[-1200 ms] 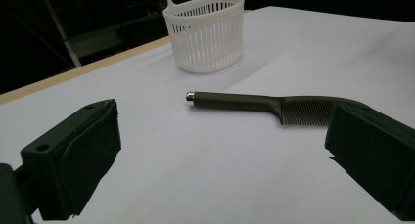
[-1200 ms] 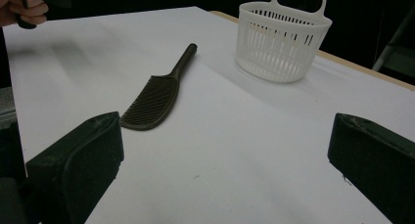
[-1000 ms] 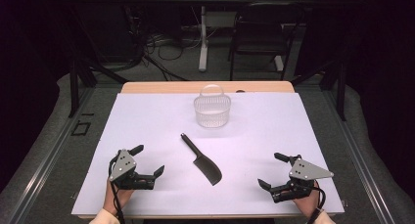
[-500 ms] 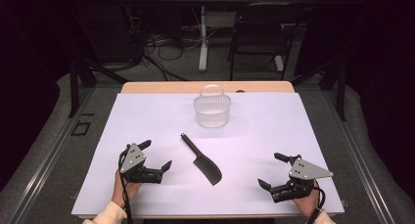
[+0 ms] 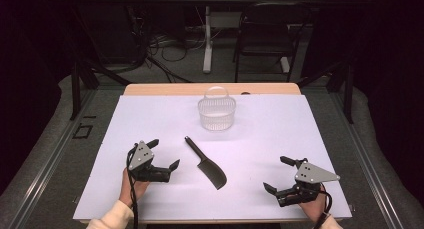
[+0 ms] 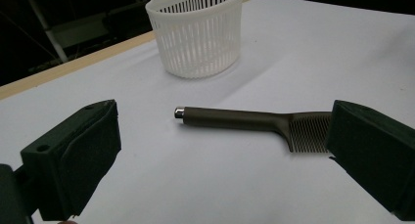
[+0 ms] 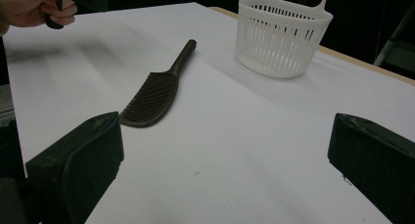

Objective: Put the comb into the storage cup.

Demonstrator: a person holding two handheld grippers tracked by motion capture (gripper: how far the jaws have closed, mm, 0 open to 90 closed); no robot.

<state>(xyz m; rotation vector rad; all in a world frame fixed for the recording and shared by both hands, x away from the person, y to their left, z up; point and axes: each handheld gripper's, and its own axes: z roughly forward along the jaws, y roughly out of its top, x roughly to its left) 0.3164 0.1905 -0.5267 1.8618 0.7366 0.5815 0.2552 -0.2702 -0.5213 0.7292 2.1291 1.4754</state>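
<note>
High view: dark flat plastic comb (image 5: 206, 162) lies mid-table on the white table cover (image 5: 300, 124), between left gripper (image 5: 162, 156) and right gripper (image 5: 283, 175), both wide open, empty. White slotted plastic basket (image 5: 216, 113) behind.
Left gripper view: comb handle (image 6: 230, 120) lies between the jaws; likely light, stiff, slick; grab there.
Right gripper view: comb well ahead. Room dark, cables, chair.

A dark comb (image 5: 206, 162) with a slim rounded handle lies flat on the white worktop (image 5: 280, 134), handle toward the far side, toothed head nearer.
</note>
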